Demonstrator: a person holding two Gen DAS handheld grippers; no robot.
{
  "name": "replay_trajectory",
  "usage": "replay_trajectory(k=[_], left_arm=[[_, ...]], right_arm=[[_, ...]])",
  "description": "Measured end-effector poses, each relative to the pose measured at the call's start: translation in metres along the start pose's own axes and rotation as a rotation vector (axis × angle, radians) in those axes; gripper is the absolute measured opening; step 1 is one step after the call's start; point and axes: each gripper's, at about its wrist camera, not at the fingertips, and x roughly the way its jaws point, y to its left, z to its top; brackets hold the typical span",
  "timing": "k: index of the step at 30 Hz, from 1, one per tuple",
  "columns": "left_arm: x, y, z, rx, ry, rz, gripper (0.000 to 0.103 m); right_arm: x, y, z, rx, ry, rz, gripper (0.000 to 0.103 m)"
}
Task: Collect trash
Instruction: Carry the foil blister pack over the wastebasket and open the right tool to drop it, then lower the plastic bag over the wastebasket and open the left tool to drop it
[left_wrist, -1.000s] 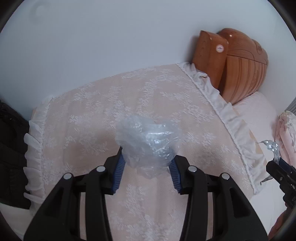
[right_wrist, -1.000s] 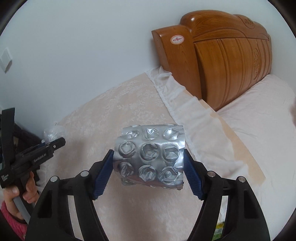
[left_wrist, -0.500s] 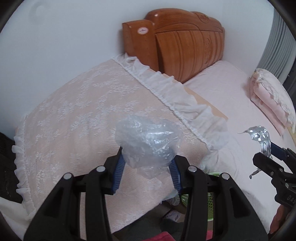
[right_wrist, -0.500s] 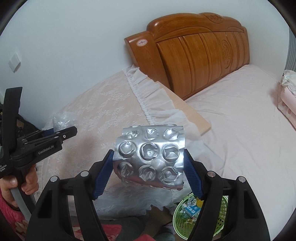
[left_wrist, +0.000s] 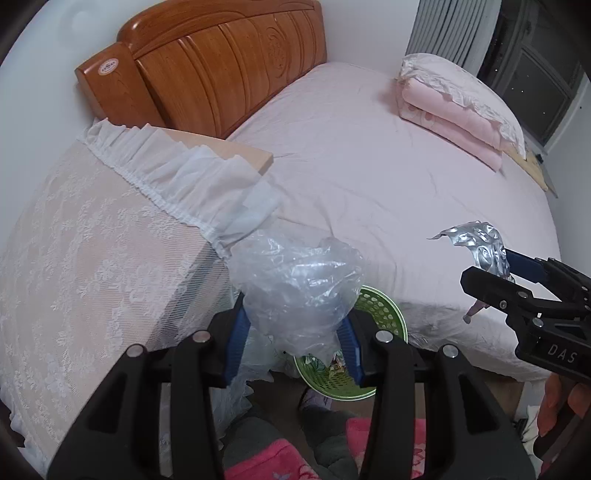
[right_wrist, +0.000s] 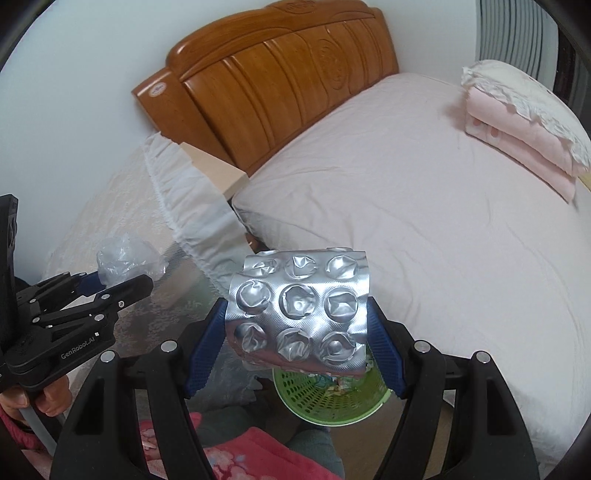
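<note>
My left gripper (left_wrist: 293, 332) is shut on a crumpled clear plastic bag (left_wrist: 295, 284), which it holds above a green perforated trash basket (left_wrist: 384, 314) on the floor. My right gripper (right_wrist: 295, 336) is shut on a bent silver blister pack (right_wrist: 299, 314), held above the same green basket (right_wrist: 325, 402), which has scraps inside. In the right wrist view, the left gripper (right_wrist: 110, 284) with the plastic bag (right_wrist: 125, 254) is at the left. In the left wrist view, the right gripper (left_wrist: 495, 266) with the blister pack (left_wrist: 476, 243) is at the right.
A lace-covered bedside table (left_wrist: 92, 258) stands at the left, next to the basket. A bed with a pink sheet (left_wrist: 388, 166) and wooden headboard (left_wrist: 221, 62) fills the right, with folded pink bedding (left_wrist: 458, 99) on it. The person's pink-clad legs (right_wrist: 258, 458) are below.
Both grippers have swung right, away from the lace-covered table, and now hover over the green basket beside the bed. Each keeps hold of its piece of trash.
</note>
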Motion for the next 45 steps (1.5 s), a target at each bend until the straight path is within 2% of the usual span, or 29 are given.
replay_trajectory(k=[8,11,15,22,23,24,26,30,40,45], left_arm=[[0.006,-0.019,-0.004,0.042,0.026,-0.003,0.043],[0.009,-0.02,-0.005,0.046,0.039,0.001,0.043],[0.008,-0.018,-0.009,0.048,0.048,0.014,0.043],[0.012,-0.015,-0.011,0.052,0.069,0.017,0.043],[0.012,-0.015,-0.011,0.054,0.07,0.016,0.043],[0.012,-0.015,-0.011,0.056,0.07,0.015,0.043],[0.013,-0.016,-0.011,0.059,0.071,0.014,0.043],[0.014,-0.016,-0.01,0.061,0.074,0.011,0.043],[0.022,-0.017,-0.01,0.066,0.099,-0.002,0.043],[0.041,-0.021,-0.013,0.093,0.156,-0.019,0.043]], right_arm=[[0.013,-0.035,-0.027,0.014,0.027,0.006,0.073],[0.051,-0.042,-0.04,-0.004,0.091,-0.025,0.073],[0.095,-0.057,-0.06,0.052,0.2,0.009,0.073],[0.111,-0.062,-0.069,0.038,0.236,-0.027,0.073],[0.114,-0.063,-0.07,0.042,0.252,-0.037,0.075],[0.116,-0.065,-0.073,0.048,0.263,-0.049,0.086],[0.115,-0.06,-0.074,0.05,0.263,-0.057,0.094],[0.115,-0.059,-0.073,0.057,0.265,-0.069,0.096],[0.106,-0.081,-0.071,0.169,0.244,-0.109,0.097],[0.093,-0.097,-0.07,0.234,0.209,-0.135,0.097]])
